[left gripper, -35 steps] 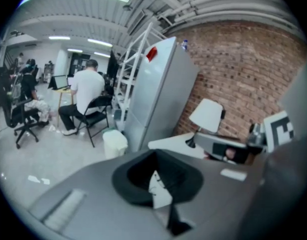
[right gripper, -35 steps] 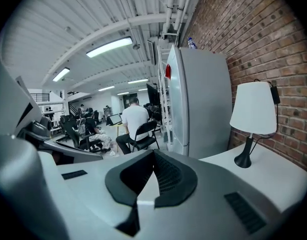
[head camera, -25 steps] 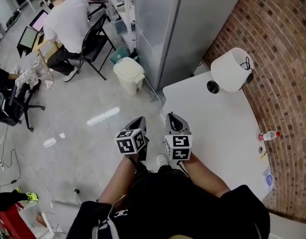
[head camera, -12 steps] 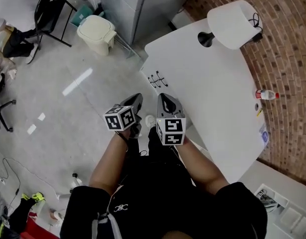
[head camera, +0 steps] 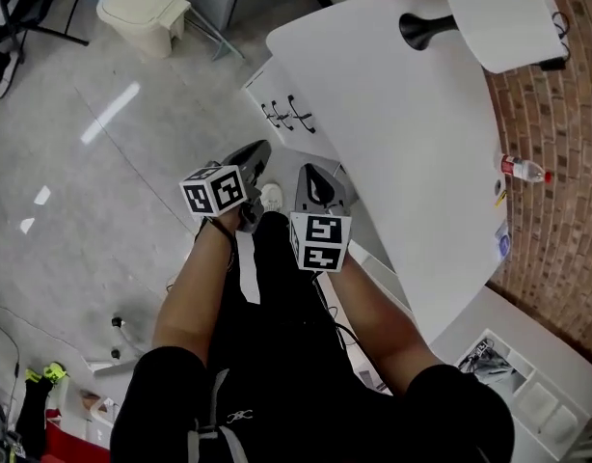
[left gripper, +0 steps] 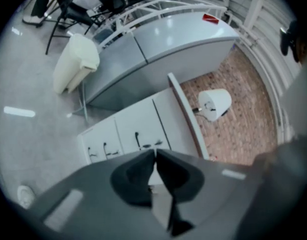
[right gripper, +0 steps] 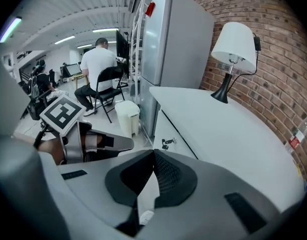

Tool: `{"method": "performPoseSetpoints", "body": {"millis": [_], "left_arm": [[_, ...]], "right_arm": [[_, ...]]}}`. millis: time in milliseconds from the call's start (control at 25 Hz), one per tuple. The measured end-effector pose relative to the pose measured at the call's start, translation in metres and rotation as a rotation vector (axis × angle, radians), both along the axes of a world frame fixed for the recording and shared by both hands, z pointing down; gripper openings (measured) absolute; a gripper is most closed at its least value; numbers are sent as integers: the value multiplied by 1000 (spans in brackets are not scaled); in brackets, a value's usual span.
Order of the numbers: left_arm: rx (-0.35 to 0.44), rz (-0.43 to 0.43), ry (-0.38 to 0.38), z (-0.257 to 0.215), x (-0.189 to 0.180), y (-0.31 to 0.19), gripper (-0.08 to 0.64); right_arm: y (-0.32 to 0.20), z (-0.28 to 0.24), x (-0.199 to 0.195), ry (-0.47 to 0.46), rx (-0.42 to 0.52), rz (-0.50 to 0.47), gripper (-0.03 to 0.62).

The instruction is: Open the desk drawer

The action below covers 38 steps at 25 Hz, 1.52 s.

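The white desk (head camera: 402, 133) fills the upper right of the head view. Its drawer fronts (head camera: 277, 99) carry black handles (head camera: 298, 116) and all sit flush and closed. The left gripper view shows the same drawer fronts (left gripper: 128, 129) ahead, some way off. My left gripper (head camera: 257, 152) (left gripper: 155, 151) hangs over the floor just short of them; its tips still meet as the jaws start opening, with nothing between them. My right gripper (head camera: 313, 174) (right gripper: 153, 153) is beside it, shut and empty, with the desk's front face (right gripper: 166, 129) beyond it.
On the desk stand a white lamp (head camera: 508, 17) and a small bottle (head camera: 521, 169) near the brick wall. A cream waste bin (head camera: 142, 8) and a tall grey cabinet (right gripper: 178, 44) stand past the desk's far end. A person (right gripper: 98, 64) sits farther back.
Both grippers have come down beside the desk's edge. The drawer fronts, hidden a second ago, are now in the head view and closer.
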<state>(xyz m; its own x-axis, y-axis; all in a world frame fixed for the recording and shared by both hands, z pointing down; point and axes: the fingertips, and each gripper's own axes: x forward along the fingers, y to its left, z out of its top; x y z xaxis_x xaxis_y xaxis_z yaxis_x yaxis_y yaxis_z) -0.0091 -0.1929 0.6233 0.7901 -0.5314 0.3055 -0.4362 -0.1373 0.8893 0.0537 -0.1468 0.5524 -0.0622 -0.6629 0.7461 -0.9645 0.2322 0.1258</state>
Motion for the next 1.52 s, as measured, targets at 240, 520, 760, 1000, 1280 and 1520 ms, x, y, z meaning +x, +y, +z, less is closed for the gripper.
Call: {"method": "performPoseSetpoints", "body": {"millis": [240, 520, 760, 1000, 1280, 1520], "left_arm": [[-30, 18, 127, 45, 50, -5, 51], [-98, -33, 274, 93, 82, -22, 75], [-117, -55, 344, 100, 99, -42, 97], [-123, -80, 427, 100, 106, -43, 87], [-107, -96, 468, 94, 115, -43, 87], [-97, -103, 481, 91, 118, -44, 23]], "right_arm": [[5, 43, 24, -13, -20, 61, -2], [0, 76, 29, -46, -1, 90, -2], [10, 95, 46, -52, -35, 89, -2], [13, 101, 58, -72, -66, 76, -2], [13, 97, 64, -71, -64, 66, -2], [17, 100, 66, -67, -75, 55, -2]]}}
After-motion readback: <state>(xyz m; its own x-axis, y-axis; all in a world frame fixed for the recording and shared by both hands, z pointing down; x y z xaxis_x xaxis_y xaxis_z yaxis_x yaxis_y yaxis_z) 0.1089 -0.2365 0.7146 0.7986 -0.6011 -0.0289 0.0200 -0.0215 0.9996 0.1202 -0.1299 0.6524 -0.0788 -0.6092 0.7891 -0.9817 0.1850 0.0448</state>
